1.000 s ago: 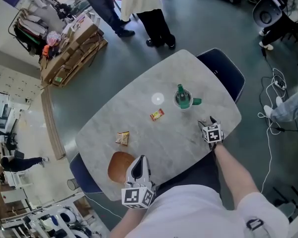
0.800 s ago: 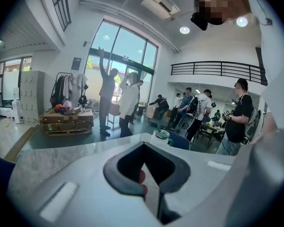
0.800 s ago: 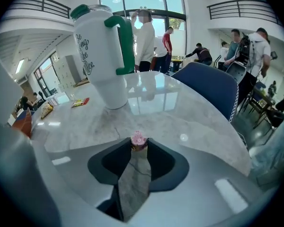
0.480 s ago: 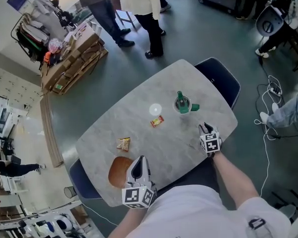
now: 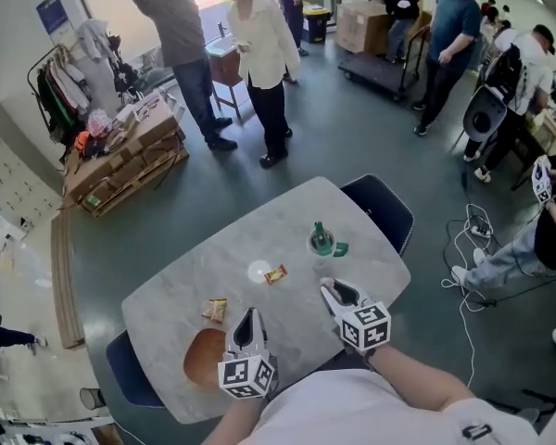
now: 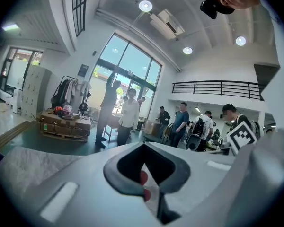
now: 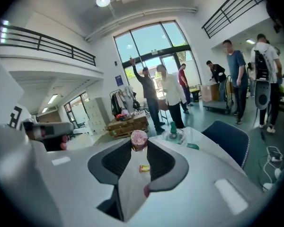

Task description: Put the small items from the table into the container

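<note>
A clear container [image 5: 321, 242] holding a green bottle stands at the table's far side, also seen in the right gripper view as the container [image 7: 173, 135]. A small green item [image 5: 340, 248] lies beside it. A red-and-yellow snack [image 5: 275, 273] lies mid-table and a tan packet [image 5: 214, 310] to its left. My right gripper [image 5: 328, 286] hangs above the table's near right. In its own view the right gripper [image 7: 138, 148] is shut on a small round pink-topped item [image 7: 138, 137] at its tips. My left gripper [image 5: 248, 319] hovers near the front edge, its jaws together and empty [image 6: 143, 148].
A brown round plate [image 5: 202, 360] lies at the table's near left, beside the left gripper. A dark blue chair [image 5: 382, 207] stands behind the table. Cables [image 5: 468, 239] trail on the floor at right. Several people stand beyond the table, near cardboard boxes [image 5: 120, 160].
My right gripper has risen from the table's right edge and come in over the table. The head view has tilted up, showing more of the room. The left gripper rose slightly.
</note>
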Available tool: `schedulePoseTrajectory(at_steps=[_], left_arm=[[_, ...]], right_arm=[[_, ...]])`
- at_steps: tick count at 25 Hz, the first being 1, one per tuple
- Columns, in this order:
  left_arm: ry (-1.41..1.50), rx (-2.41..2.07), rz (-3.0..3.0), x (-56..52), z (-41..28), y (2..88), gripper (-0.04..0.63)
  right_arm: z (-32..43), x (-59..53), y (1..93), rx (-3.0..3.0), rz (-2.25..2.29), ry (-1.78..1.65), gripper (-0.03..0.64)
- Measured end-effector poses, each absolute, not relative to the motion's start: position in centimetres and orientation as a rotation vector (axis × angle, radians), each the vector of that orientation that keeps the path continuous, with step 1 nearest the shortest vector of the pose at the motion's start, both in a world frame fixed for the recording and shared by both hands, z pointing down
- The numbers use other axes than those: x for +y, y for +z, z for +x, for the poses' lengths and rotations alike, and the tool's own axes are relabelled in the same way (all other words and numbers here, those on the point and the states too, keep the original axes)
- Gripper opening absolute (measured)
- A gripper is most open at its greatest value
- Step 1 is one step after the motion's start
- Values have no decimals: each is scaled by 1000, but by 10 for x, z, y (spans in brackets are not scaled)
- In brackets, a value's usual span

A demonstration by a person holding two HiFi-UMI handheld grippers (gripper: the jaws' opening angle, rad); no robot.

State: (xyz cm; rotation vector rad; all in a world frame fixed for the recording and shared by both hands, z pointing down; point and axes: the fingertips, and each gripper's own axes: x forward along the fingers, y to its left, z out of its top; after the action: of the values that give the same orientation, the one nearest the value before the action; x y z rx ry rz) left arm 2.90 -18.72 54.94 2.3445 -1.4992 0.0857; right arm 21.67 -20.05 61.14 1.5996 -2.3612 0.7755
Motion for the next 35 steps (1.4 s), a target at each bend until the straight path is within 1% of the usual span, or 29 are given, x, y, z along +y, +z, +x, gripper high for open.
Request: schedulePoseTrajectory(at_steps=[3,10,15,23,30,35], left_arm=[[70,-1504,2342,-179,26,540,1],[38,-1568,2316,-172,-2,530,1],[22,-1653,2255,-156,-38,525,0],[-7,-1898,2006,-97,-120,533,0],[-24,-2076,1762,-7,-211,548,0],[-47,-2148,1596,22,-247,564,0]], right_arm=[[189,-181,576,-2447,1563,733,133],[166,-176,566,-2461,1520,768,133],[131,-176,559,-2498,1417,761,133],[36,-161,558,-2601,1049,724,133],[-76,-103,565,-2647,722,678,133],[-124,-87,586,-2620,524,628,133]])
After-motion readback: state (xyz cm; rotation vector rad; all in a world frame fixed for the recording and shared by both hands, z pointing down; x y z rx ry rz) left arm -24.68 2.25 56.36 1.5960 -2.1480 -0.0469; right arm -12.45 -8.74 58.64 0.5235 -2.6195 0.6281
